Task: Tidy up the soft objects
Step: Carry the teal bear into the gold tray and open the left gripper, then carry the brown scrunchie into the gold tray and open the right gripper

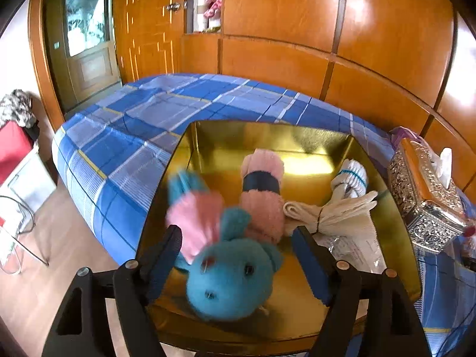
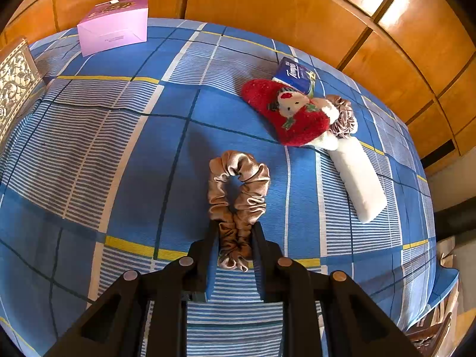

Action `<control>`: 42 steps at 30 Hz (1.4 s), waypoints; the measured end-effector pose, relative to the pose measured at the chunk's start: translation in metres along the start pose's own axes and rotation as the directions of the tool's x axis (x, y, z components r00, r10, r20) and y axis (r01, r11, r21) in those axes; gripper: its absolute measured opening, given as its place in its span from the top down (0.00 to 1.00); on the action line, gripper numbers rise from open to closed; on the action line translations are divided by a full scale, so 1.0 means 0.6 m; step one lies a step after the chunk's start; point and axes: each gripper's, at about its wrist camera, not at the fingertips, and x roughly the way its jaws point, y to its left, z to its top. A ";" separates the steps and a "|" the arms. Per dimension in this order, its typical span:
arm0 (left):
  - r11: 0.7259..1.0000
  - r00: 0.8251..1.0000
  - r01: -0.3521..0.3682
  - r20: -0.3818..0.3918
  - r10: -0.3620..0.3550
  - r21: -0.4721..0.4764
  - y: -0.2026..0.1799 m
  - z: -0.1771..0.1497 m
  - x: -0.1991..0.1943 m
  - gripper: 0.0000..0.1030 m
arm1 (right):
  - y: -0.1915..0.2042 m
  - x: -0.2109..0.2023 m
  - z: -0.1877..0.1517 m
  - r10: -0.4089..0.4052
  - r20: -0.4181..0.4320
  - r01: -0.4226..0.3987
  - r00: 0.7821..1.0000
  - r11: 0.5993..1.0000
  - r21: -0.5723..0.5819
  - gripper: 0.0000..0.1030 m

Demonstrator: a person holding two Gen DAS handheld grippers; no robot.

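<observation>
In the left wrist view a gold box [image 1: 383, 184] stands on the blue plaid bed. It holds a pink rolled sock with a dark band [image 1: 261, 196], white socks [image 1: 351, 178] and a tied cream bundle [image 1: 336, 217]. A blue plush mouse with pink ears [image 1: 226, 276], blurred, lies in the box between the wide-apart fingers of my left gripper [image 1: 238, 238], which do not touch it. In the right wrist view my right gripper [image 2: 235, 232] is shut on a tan satin scrunchie [image 2: 238, 184] that rests on the bed. A red Christmas stocking [image 2: 291, 113] lies further right.
A silver tissue box [image 1: 428, 202] stands right of the gold box. On the bed in the right wrist view: a pink box [image 2: 114, 25] far left, a blue tissue pack [image 2: 294, 73], a second scrunchie [image 2: 345, 116] and a white roll [image 2: 360, 181]. Wooden wardrobes stand behind.
</observation>
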 end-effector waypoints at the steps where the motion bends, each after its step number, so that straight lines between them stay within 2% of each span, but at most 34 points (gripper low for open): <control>1: 1.000 1.000 0.000 0.006 0.000 0.003 -0.001 0.001 -0.004 0.22 | 0.000 0.000 0.000 0.000 0.000 0.000 1.000 1.000 0.001 0.82; 9: 0.999 0.999 0.030 0.036 -0.031 0.045 -0.019 0.007 -0.024 0.22 | -0.013 0.005 0.007 0.038 -0.014 -0.037 0.999 0.998 0.050 0.83; 21: 0.994 0.997 0.059 0.041 -0.063 0.091 -0.040 0.000 -0.035 0.22 | -0.022 0.022 0.034 0.076 -0.001 -0.076 0.997 0.993 0.095 0.83; 25: 0.991 0.996 0.070 0.041 -0.075 0.116 -0.050 -0.001 -0.040 0.22 | -0.030 0.026 0.068 0.152 0.005 -0.151 0.988 0.975 0.162 0.84; 31: 0.987 0.996 0.071 0.044 -0.078 0.143 -0.056 -0.002 -0.049 0.22 | 0.006 -0.025 0.162 0.222 0.098 -0.234 0.970 0.963 0.135 0.84; 34: 0.987 0.996 0.073 0.045 -0.080 0.144 -0.056 -0.002 -0.050 0.22 | 0.051 -0.087 0.221 0.274 0.182 -0.288 0.945 0.956 0.058 0.84; 37: 0.987 0.996 0.067 0.049 -0.075 0.148 -0.055 -0.003 -0.052 0.22 | 0.123 -0.169 0.267 0.344 0.272 -0.338 0.899 0.939 -0.068 0.84; 40: 0.988 0.996 0.065 0.050 -0.073 0.141 -0.048 -0.005 -0.053 0.22 | 0.214 -0.254 0.282 0.461 0.328 -0.394 0.825 0.884 -0.251 0.84; 41: 0.989 0.996 0.060 0.052 -0.067 0.136 -0.043 -0.004 -0.053 0.22 | 0.257 -0.285 0.276 0.517 0.329 -0.413 0.790 0.846 -0.337 0.84; 42: 0.990 0.997 0.053 0.055 -0.060 0.131 -0.039 -0.003 -0.053 0.22 | 0.289 -0.306 0.267 0.555 0.321 -0.422 0.768 0.814 -0.399 0.84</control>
